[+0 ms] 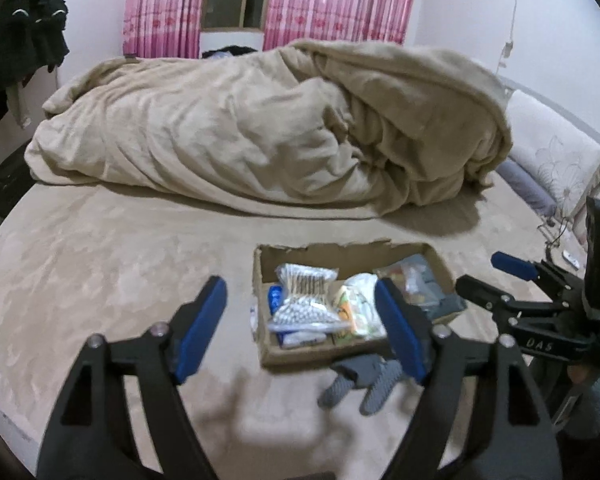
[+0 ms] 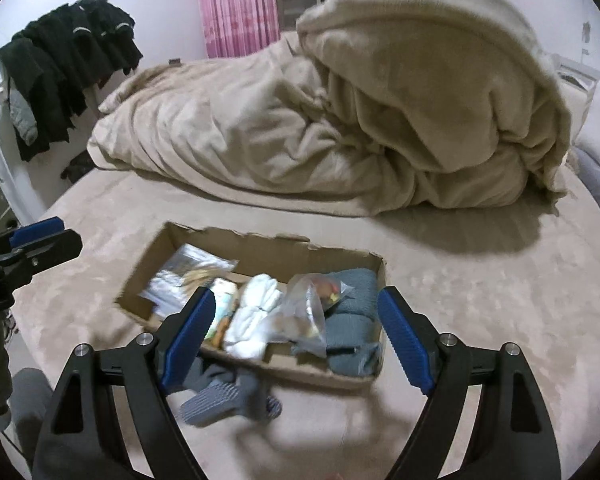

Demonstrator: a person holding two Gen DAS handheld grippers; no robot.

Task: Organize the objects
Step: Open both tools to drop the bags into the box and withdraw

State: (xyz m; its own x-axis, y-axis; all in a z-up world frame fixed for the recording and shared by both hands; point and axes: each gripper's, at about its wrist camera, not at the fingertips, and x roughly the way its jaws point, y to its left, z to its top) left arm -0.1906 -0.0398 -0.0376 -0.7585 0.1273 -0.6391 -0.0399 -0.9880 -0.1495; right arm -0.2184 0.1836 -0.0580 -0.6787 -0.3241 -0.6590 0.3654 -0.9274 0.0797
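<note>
Both my tongs hang over the bed with nothing in them: my left gripper point(image 1: 300, 328) has its blue pads spread wide apart, and my right gripper point(image 2: 296, 340) is just as wide and bare. From the left camera I also see the right gripper off to the side point(image 1: 496, 280), its two fingers apart there too.

Ahead of me on the tan bedsheet point(image 1: 100, 272) sits a shallow cardboard box point(image 2: 260, 246) with a torn back edge. It holds a packet of cotton swabs point(image 1: 304, 286), a clear bag with something red and yellow in it point(image 2: 312, 308), rolled white socks point(image 2: 256, 312) and folded blue-grey cloth point(image 2: 352, 320) packed at its right end. The cloth touches the box wall; the clear bag leans partly on it.

Outside the box, touching its near wall, a pair of grey socks point(image 2: 228, 396) lies on the sheet, close below my right gripper's left finger.

Beyond the box, well apart from it, a beige blanket point(image 1: 260, 132) is heaped across the bed. Pink curtains point(image 1: 336, 0) hang behind it, and dark clothes point(image 2: 68, 68) hang at the left.
</note>
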